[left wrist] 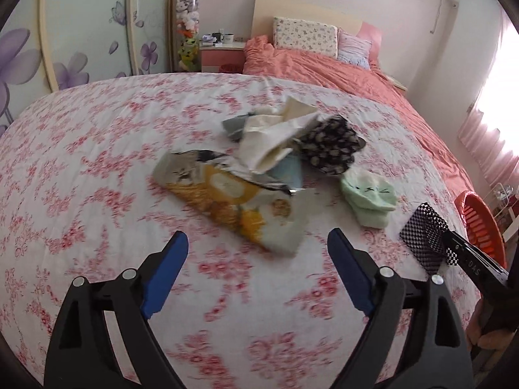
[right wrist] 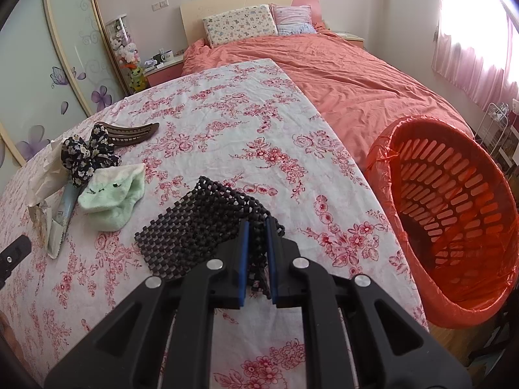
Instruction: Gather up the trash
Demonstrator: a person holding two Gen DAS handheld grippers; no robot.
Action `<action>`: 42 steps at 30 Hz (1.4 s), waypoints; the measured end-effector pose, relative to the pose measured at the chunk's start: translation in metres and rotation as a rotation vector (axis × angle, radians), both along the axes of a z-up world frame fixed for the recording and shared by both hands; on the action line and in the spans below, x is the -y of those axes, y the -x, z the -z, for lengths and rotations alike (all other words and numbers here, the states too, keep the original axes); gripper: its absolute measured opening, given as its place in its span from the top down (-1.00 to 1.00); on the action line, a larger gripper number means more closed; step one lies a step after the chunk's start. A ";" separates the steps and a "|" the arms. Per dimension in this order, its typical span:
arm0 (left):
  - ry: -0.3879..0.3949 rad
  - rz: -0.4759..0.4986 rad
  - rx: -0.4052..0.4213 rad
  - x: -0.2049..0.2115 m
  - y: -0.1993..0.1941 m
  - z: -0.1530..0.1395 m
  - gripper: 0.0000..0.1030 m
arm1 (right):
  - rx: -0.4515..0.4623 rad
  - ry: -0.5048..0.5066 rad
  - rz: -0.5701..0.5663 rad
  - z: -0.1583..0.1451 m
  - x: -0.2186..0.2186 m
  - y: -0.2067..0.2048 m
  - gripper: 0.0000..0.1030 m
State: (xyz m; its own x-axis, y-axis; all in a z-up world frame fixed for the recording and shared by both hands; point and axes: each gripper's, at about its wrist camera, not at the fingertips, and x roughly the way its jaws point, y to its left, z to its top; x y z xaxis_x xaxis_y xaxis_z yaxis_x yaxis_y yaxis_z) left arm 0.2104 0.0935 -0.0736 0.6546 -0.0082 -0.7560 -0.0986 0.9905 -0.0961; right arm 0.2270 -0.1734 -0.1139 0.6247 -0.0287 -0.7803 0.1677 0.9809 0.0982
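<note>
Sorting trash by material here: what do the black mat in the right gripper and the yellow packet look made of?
Black mat: looks like soft foam or rubbery mesh, matte, with an open grid that sags where the right gripper pinches it. Yellow packet: apparently printed plastic film with a foil lining, shiny silver showing at its torn end.

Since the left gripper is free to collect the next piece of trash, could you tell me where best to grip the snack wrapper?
Take the snack wrapper by its near torn corner, the pale flap at its lower right. The left gripper hangs open just short of it, so come straight forward and low along the floral cloth. The far end lies under the crumpled tissue.
</note>
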 end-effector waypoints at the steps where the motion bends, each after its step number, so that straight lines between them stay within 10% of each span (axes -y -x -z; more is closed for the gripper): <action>1: -0.019 0.002 -0.005 0.005 -0.003 0.002 -0.69 | 0.000 0.002 0.000 0.000 0.000 0.000 0.78; 20: -0.036 -0.175 -0.047 -0.099 0.024 0.017 -0.69 | 0.000 -0.005 0.001 0.000 0.002 0.000 0.78; 35: 0.006 -0.204 -0.070 -0.082 -0.034 0.018 -0.68 | 0.000 -0.008 0.001 0.000 0.002 0.000 0.78; 42: -0.009 -0.187 -0.068 -0.086 -0.037 0.024 -0.15 | 0.000 -0.007 0.001 0.000 0.002 0.000 0.78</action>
